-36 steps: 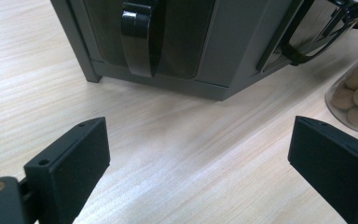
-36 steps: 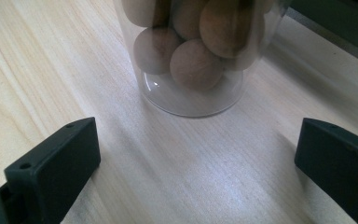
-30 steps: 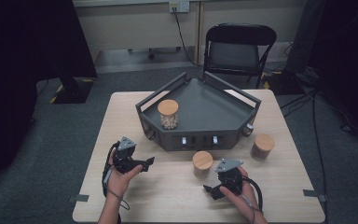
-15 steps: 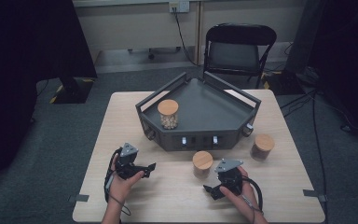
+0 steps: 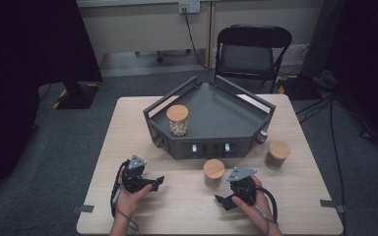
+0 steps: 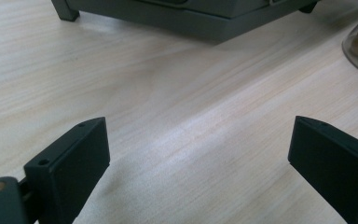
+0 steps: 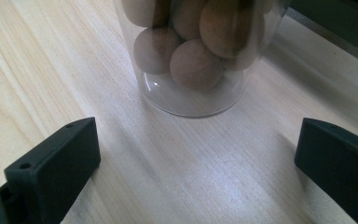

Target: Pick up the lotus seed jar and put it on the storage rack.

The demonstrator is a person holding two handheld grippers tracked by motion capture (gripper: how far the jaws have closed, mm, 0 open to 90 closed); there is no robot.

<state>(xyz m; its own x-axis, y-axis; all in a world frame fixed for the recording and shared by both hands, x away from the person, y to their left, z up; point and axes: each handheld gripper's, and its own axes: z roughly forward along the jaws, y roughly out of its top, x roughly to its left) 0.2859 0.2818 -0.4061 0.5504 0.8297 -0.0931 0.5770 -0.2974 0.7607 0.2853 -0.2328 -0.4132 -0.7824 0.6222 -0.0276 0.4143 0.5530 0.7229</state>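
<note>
Pale wood grain covers the table, on which a dark grey angular tray stands toward the far side, already bearing one cork-lidded glass jar of light nuts. Two more jars stand on the table in front of the tray: the nearest jar, filled with round brown nuts, just before the tray's front wall, and a darker-filled jar off to the right. The right gripper rests low on the table, jaws spread wide and empty, aimed at the nearest jar, whose base stands a little ahead of the jaw tips. The left gripper likewise lies released, nothing between its jaws, facing bare table with the tray's front edge beyond. The step in hand appears to be the approach to the nearest jar. It would go best if the right gripper advanced level until the jar's wall sits centred between both pads, closed below the lid on the glass, and lifted straight up to clear the tray wall. No brand, label or legible writing appears on jars, tray or grippers.
</note>
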